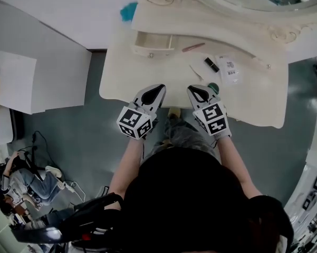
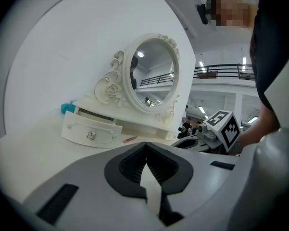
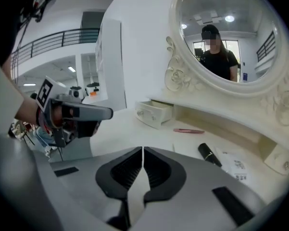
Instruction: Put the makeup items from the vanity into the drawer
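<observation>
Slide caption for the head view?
Left gripper and right gripper shut, empty; drawer open, black lipstick tube on vanity.

The vanity (image 1: 147,73) is cream, the pencil (image 1: 193,47) pink, the lipstick tube (image 1: 211,64) black, the corner object (image 1: 128,11) teal.

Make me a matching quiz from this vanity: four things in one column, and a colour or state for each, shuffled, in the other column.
Column one:
1. drawer
2. slim stick
3. short tube
4. flat packet

Column two:
A. black
B. pulled open
C. pink
D. white with dark print

Pairs: 1-B, 2-C, 3-A, 4-D
</observation>
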`<state>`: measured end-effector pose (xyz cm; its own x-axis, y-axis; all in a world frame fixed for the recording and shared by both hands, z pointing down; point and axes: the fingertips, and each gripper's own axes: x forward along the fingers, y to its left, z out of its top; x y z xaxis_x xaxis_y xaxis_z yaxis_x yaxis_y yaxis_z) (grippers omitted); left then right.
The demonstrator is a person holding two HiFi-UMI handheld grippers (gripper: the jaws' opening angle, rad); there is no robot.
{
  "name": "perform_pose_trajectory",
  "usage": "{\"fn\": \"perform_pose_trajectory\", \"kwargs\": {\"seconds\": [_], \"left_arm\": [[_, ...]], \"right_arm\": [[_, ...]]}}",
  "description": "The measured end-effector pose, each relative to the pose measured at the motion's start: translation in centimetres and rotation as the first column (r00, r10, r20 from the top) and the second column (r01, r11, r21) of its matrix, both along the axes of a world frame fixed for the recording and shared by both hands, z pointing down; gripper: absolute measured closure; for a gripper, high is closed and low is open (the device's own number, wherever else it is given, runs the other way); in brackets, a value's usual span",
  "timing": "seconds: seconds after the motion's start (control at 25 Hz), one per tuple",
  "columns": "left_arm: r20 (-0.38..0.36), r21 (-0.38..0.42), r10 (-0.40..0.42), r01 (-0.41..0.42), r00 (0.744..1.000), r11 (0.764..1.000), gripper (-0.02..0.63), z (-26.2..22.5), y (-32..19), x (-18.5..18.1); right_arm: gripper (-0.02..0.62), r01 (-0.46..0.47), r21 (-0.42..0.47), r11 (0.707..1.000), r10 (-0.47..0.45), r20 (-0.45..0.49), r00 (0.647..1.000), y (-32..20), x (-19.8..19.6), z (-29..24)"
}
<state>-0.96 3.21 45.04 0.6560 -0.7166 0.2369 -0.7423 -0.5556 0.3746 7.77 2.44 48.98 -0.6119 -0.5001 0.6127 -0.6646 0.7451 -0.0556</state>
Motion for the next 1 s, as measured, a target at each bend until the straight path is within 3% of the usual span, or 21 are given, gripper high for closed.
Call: {"fn": "perform_pose_trajectory", "kwargs": {"seconds": [0.2, 0.28, 0.32, 0.6, 0.76, 1.0], "left_arm": [[0.002, -0.029, 0.01, -0.01, 1.0, 1.0, 0.594, 1.6, -1.3, 0.3], [0.007, -0.03, 0.009, -0.008, 1.0, 1.0, 0.594, 1.7, -1.9, 0.4], [0.01, -0.03, 0.008, -0.008, 1.0, 1.0, 0.594, 1.8, -2.2, 0.4], [0.019, -0.052, 0.022, -0.021, 1.0, 0.998, 0.594, 2.3, -3.5, 0.9], [0.011, -0.065, 0.037, -0.037, 0.999, 0.997, 0.594, 2.6, -4.4, 0.9], [0.012, -0.077, 0.098, -0.097, 0.995, 0.992, 0.594, 2.6, -5.6, 0.3]], "right_arm": [[0.557, -0.054, 0.003, 0.999, 0.054, -0.155, 0.986, -2.5, 3.1, 2.5], [0.454, -0.057, -0.027, 0.998, 0.051, -0.186, 0.981, -3.1, 3.9, 3.4], [0.451, -0.058, -0.046, 0.997, 0.048, -0.197, 0.979, -3.5, 4.2, 3.8], [0.456, -0.062, -0.168, 0.984, 0.018, -0.252, 0.968, -4.1, 4.9, 6.1], [0.505, -0.061, -0.215, 0.975, 0.004, -0.254, 0.967, -4.0, 4.5, 6.5], [0.535, -0.096, -0.234, 0.968, 0.04, -0.232, 0.972, -4.2, 3.8, 5.3]]}}
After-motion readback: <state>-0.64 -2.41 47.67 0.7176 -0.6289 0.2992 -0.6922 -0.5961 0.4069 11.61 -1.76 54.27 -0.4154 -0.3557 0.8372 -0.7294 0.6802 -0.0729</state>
